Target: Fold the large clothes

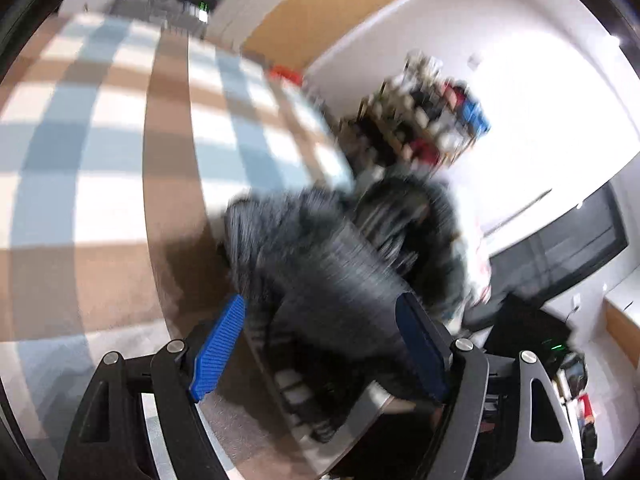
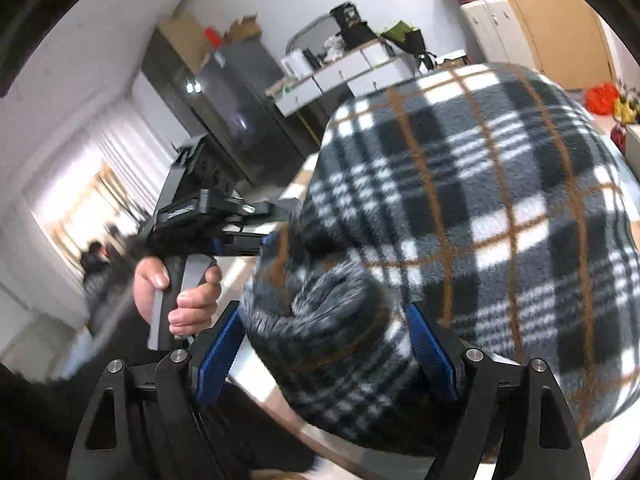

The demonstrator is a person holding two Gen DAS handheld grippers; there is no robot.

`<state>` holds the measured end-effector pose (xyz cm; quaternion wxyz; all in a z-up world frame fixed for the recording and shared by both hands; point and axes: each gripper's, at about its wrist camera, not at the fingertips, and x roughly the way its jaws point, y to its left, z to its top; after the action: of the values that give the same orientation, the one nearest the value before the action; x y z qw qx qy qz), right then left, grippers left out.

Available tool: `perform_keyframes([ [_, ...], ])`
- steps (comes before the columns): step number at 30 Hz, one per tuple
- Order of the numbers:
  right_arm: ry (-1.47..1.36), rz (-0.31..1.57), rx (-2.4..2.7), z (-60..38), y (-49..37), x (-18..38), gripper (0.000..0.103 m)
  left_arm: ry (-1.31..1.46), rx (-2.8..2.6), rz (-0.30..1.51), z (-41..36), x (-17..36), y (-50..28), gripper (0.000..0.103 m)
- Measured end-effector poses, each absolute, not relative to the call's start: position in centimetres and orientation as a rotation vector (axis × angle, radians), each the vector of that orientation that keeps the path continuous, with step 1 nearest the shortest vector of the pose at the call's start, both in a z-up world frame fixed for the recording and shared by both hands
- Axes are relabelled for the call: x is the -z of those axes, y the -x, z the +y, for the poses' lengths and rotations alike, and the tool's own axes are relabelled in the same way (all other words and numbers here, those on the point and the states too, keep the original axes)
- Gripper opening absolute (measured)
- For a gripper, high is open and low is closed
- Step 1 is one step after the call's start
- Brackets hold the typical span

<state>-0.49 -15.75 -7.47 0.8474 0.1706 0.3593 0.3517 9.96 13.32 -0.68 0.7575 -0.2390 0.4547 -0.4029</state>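
Right gripper [image 2: 324, 354] stands apart around a bunched fold of the plaid fleece garment [image 2: 480, 208], seemingly just let go; left gripper [image 1: 320, 344] gapes beside it. Next likely calls for regrasping an edge.

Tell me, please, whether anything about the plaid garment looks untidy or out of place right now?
Yes: the plaid fleece garment sits bunched in a rounded heap, not flat, with a rolled edge bulging between the right gripper's open jaws.
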Motion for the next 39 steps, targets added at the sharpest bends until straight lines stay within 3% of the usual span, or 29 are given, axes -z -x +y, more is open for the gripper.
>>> perform_keyframes([
  [4,-0.272,0.807,-0.666,-14.7,0.8,9.2,0.083,0.599,0.854,0.9,14.8,-1.1,-9.5,0.075],
  [10,-0.135,0.78,-0.596,-13.2,2.0,9.1,0.083,0.367,0.939,1.049,7.6,-0.6,-9.7,0.075],
  [17,-0.13,0.753,-0.56,-14.6,2.9,8.6,0.083,0.32,0.968,1.133,3.4,1.0,-12.5,0.075],
  [19,-0.119,0.756,-0.559,-14.3,2.7,8.6,0.083,0.374,0.937,1.174,4.4,1.6,-13.0,0.053],
  [20,-0.123,0.771,-0.569,-14.2,2.7,8.7,0.084,0.384,0.911,1.19,4.7,2.0,-13.6,0.019],
  [21,-0.137,0.793,-0.592,-14.3,2.7,8.7,0.085,0.397,0.903,1.202,5.1,2.2,-14.0,0.014],
  [24,-0.233,0.86,-0.705,-14.3,2.3,8.6,0.092,0.404,0.897,1.212,5.5,2.2,-14.7,0.014],
  [31,-0.643,1.013,-0.865,-17.4,-0.8,11.6,0.091,0.344,0.936,1.221,5.0,-0.9,-15.4,0.014],
  [39,-0.744,1.072,-0.891,-19.3,-1.9,13.2,0.091,0.369,0.951,1.278,6.3,1.3,-15.1,0.014],
])
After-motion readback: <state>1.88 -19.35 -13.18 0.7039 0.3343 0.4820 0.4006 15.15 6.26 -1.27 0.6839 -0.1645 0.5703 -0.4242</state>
